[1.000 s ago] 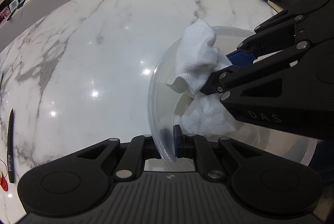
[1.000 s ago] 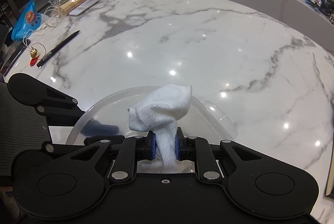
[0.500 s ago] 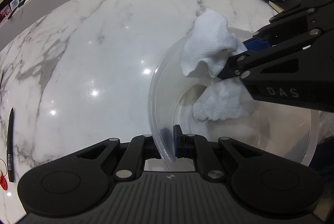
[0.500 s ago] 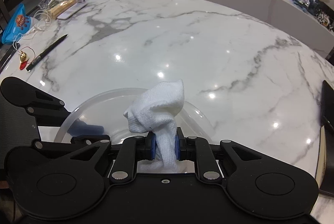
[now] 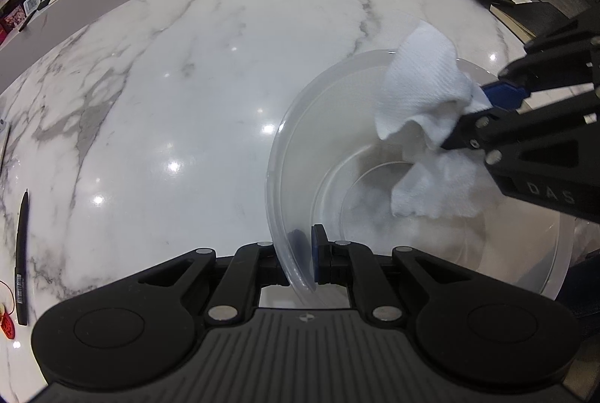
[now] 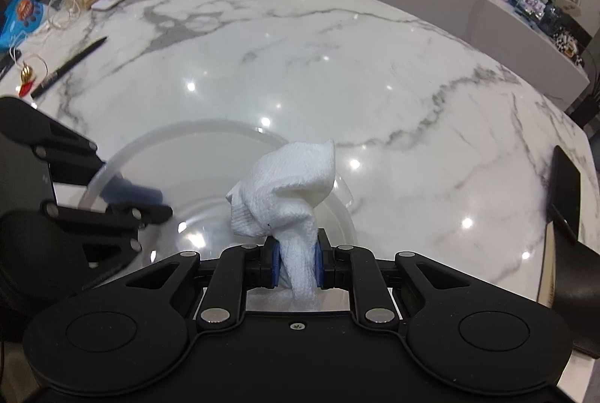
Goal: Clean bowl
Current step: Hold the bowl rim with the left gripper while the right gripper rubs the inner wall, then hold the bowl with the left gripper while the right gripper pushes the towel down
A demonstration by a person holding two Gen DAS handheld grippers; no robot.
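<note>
Left wrist view: left gripper (image 5: 304, 254) clamped on rim of clear bowl (image 5: 285, 155) on marble counter (image 5: 187, 84); white cloth (image 5: 420, 95) hanging inside.

Right wrist view: right gripper (image 6: 296, 268) pinched tight on cloth (image 6: 288, 189), above bowl (image 6: 195, 148).

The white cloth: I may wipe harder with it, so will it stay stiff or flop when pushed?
Probably floppy: the white cloth droops in folds above the right gripper clamping it. Likely light, since a narrow pinch carries it. Its lower flap already crumples against the clear bowl, so pushing should bunch it.
</note>
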